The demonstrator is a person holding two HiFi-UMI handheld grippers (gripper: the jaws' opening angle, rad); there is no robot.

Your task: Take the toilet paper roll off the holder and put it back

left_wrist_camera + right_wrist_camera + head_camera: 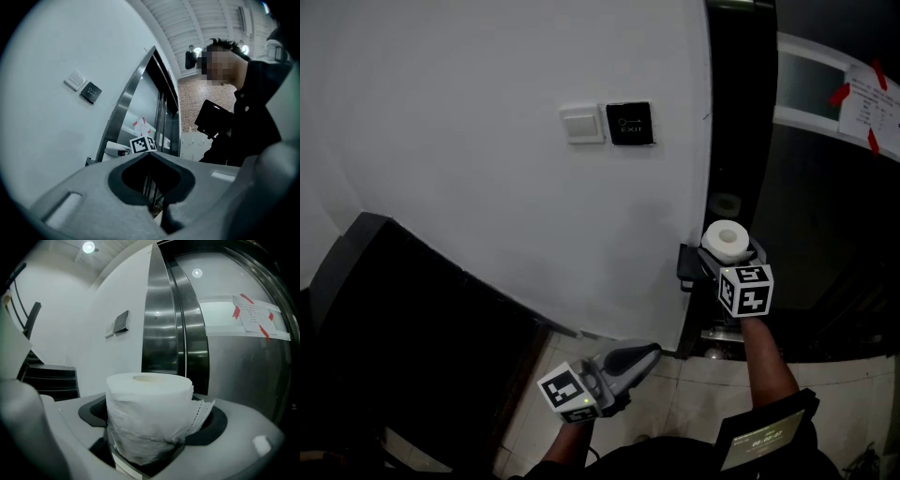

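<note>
A white toilet paper roll [727, 240] stands upright between the jaws of my right gripper [728, 251], which is shut on it. In the right gripper view the roll [149, 413] fills the middle, with a loose perforated sheet end hanging at its right. It is held just in front of a black holder bracket [685, 265] on the edge of the white wall. My left gripper [647, 353] hangs lower, near the floor, shut with nothing in it. In the left gripper view its jaws meet, and the right gripper's marker cube [143, 144] shows beyond them.
The white wall [487, 169] carries a light switch [581, 124] and a black exit button [630, 123]. A dark metal door frame [736, 112] and a steel door with a taped notice [255, 317] stand to the right. A person in dark clothes [253, 108] is close behind.
</note>
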